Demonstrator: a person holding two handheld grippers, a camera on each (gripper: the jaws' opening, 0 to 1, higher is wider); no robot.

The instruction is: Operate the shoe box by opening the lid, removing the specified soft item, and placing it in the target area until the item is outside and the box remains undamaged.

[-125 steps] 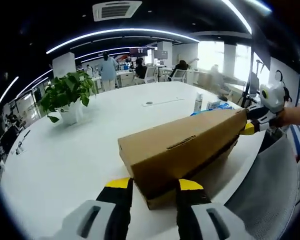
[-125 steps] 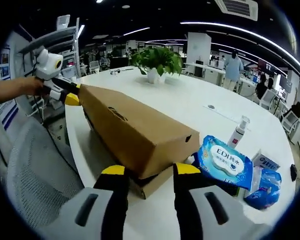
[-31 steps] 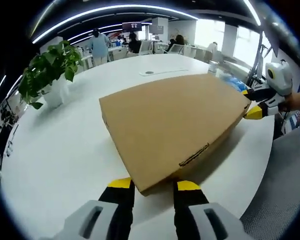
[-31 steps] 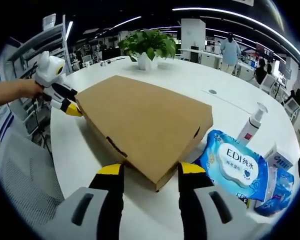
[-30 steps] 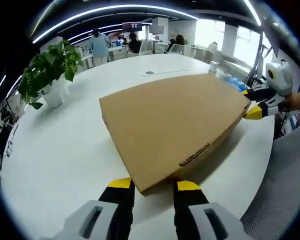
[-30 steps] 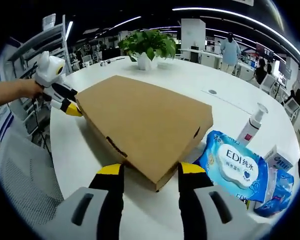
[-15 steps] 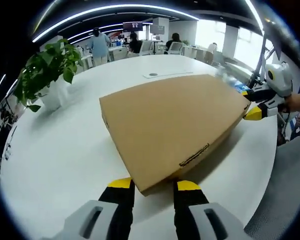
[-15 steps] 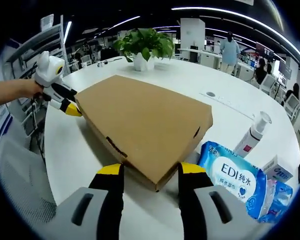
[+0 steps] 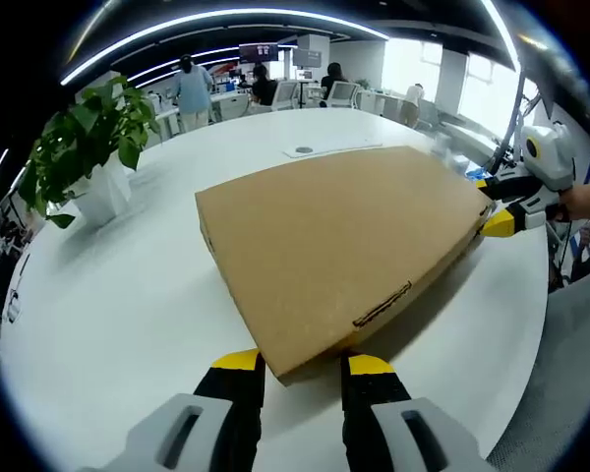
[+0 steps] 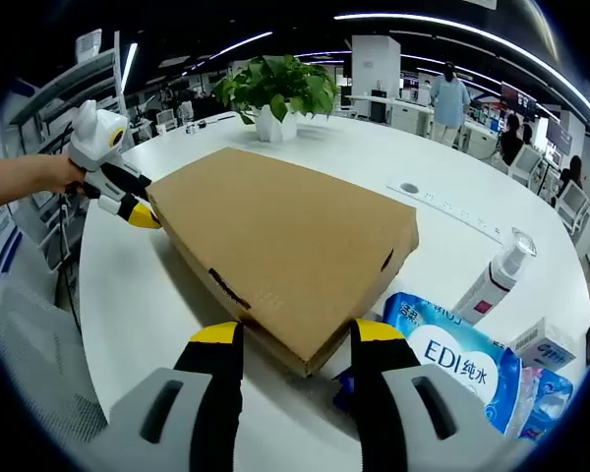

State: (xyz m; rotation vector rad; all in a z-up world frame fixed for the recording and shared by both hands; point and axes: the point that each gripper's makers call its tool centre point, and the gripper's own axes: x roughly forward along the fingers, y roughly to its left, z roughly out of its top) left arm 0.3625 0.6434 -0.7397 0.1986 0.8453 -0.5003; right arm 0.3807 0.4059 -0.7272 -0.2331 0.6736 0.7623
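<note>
Shoe box (image 9: 339, 241), plain brown cardboard, lid shut, lying flat on the white round table (image 9: 108, 295) near its edge; the soft item is presumably inside, unseen. I have the box bracketed at opposite ends. My left gripper (image 9: 297, 366) sits at one corner, yellow-tipped jaws spread either side of it, grasping nothing that I can see. My right gripper (image 10: 293, 339) is at the opposite corner, jaws likewise parted astride the corner. I judge this two-ended hold is for steadying the box so the lid can be lifted without tearing. Just beside the box at my right gripper's end: a blue wet-wipe pack (image 10: 452, 359) and a pump bottle (image 10: 492, 280). Beyond the box, well apart, a potted plant (image 9: 88, 147). Lid not yet opened.
</note>
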